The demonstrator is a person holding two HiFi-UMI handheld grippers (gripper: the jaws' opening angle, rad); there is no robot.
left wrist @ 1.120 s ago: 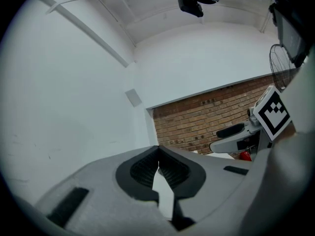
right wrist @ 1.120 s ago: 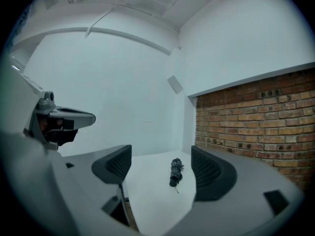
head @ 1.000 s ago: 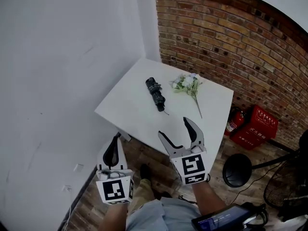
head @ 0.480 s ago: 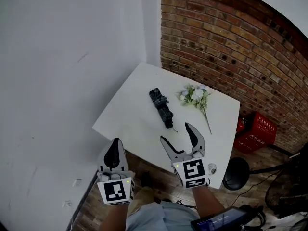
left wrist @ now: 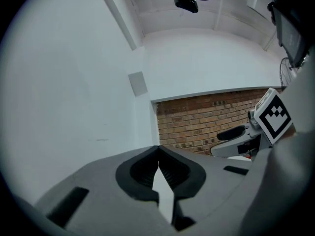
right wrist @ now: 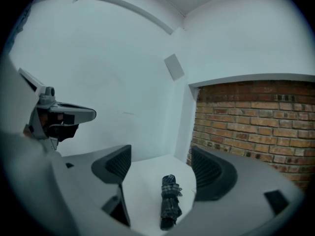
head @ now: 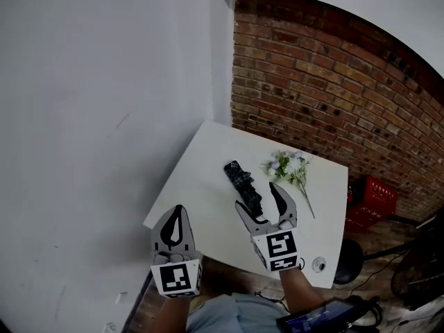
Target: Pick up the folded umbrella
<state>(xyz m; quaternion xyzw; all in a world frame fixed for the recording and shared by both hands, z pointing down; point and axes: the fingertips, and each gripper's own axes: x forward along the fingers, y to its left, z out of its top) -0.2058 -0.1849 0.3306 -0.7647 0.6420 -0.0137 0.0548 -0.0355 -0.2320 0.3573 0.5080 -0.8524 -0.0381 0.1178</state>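
Note:
The folded umbrella [head: 243, 181], dark with a plaid pattern, lies lengthwise on the white table [head: 198, 168], just left of a small bunch of flowers [head: 288, 166]. My right gripper [head: 255, 195] is open, its jaws standing wide on either side of the umbrella's near end without touching it. In the right gripper view the umbrella [right wrist: 170, 201] lies on the table [right wrist: 145, 178] between and ahead of the right gripper [right wrist: 162, 167]. My left gripper [head: 178, 211] hovers shut and empty at the table's near left edge. In its own view the left gripper [left wrist: 158, 152] has its tips meeting.
White walls close in on the left and a brick wall [head: 312, 82] stands behind the table. A red crate [head: 371, 196] and a dark round base [head: 345, 262] sit on the floor to the right. A small round object [head: 319, 263] rests at the table's near right corner.
Both grippers have moved forward to the table. The right one, formerly short of the near edge, now has its open jaws around the umbrella's near end. The left one has reached the table's edge.

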